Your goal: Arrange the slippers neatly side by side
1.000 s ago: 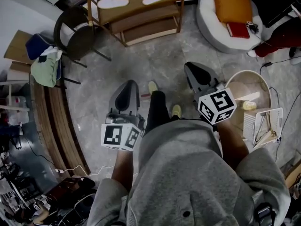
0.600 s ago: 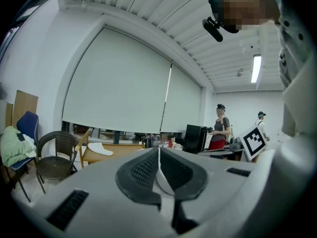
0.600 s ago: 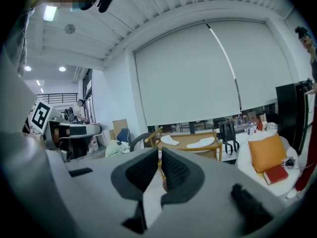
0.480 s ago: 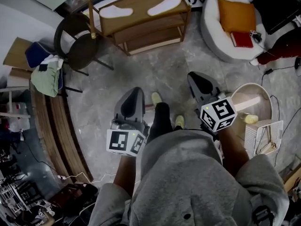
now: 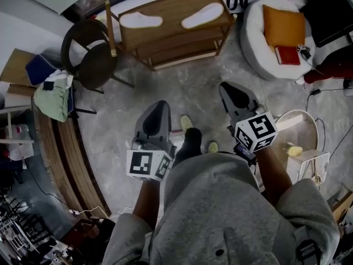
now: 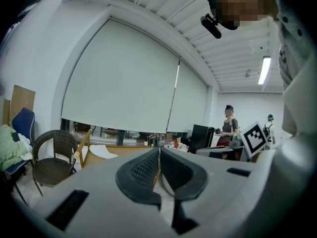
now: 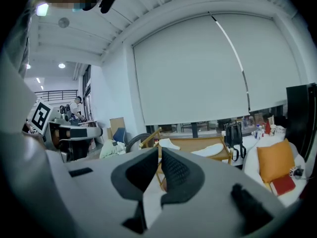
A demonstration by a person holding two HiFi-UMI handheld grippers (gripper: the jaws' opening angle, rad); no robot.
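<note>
While the person stood on the grey floor [image 5: 187, 87], both grippers pointed toward a wooden rack [image 5: 175, 35] ahead. On its top shelf lay one white slipper [image 5: 141, 20] toward the left end and the other slipper [image 5: 202, 15] toward the right end, well apart from each other, toes pointing in different directions. The left gripper [image 5: 156, 106] had its jaws pressed together with nothing between them, as its own view confirmed [image 6: 159, 151]; that view also caught one slipper on the rack beyond. The right gripper [image 5: 228, 87] was likewise closed and empty [image 7: 159, 151], with both slippers visible past its tips. Neither gripper touched the rack. A dark wicker chair [image 5: 91, 51] stood just left of the rack, and a white round seat [image 5: 256, 46] carrying an orange cushion [image 5: 284, 25] sat to its right.
</note>
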